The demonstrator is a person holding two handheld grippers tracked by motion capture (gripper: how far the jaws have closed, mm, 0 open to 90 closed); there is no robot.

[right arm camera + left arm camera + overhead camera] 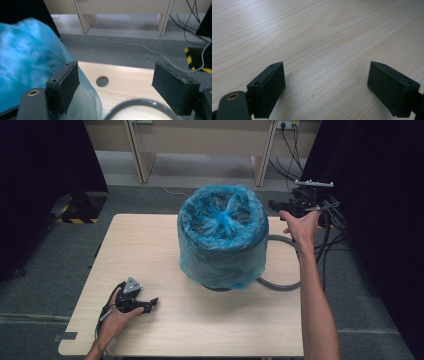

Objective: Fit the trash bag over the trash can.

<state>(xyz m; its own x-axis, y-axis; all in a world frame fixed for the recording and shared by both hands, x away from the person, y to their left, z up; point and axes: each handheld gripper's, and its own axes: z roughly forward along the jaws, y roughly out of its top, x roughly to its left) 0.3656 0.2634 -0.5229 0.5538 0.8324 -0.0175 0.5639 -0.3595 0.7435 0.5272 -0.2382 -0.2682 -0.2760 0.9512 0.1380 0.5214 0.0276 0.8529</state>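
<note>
We see the light wooden table [200, 330] first, the largest thing here, with grey carpet around it. Its near half is bare wood, and so is the strip at its left; that is where free room lies. The far right part is taken up by a dark round bin [222, 270] standing upright near the far edge, with a blue plastic bag [222, 230] pulled over it. The bag covers the rim and hangs down the outside almost to the base, while its middle sags into the mouth and gathers in a knot-like bunch at the centre. Whether anything lies under the bag inside the bin we cannot tell.

A grey hose [285, 285] curves out from the bin's right side and loops over the table towards the right edge; in the right gripper view the same hose [140, 105] arcs just below the jaws, near a round hole [102, 81] in the tabletop.

Our right gripper [280, 209] hangs above the far right corner, beside the bag and apart from it, jaws spread wide with nothing between them. Our left gripper [151, 305] rests low at the near left, well apart from the bin, jaws likewise wide over bare wood [324, 50].
</note>
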